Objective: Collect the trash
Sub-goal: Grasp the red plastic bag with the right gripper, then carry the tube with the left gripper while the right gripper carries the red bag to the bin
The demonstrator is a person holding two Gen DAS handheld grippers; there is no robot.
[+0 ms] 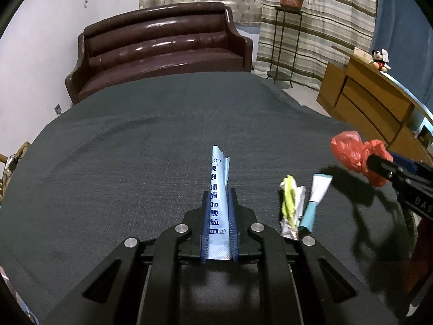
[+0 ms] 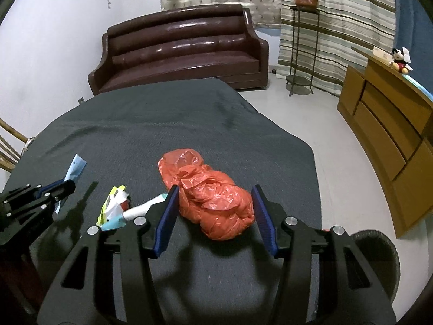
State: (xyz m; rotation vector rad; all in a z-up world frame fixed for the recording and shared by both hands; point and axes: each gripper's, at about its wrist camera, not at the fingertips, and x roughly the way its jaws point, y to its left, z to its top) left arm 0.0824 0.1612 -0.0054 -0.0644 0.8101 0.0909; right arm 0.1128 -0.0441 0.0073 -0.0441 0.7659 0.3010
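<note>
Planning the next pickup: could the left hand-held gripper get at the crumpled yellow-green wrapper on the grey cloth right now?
Probably not yet. The way to the crumpled yellow-green wrapper looks clear, but the left hand-held gripper is already shut on a light blue printed sachet, so it would have to drop that first.

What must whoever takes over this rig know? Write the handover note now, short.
Left tongs: shut on the blue sachet.
Right tongs: closed around the red plastic bag, which looks lifted off the grey cloth.
Still on the cloth: yellow-green wrapper and white-teal packet, side by side.
Done: two pieces picked up.
Left: drop both, probably into the dark bin, then collect the last two.
</note>
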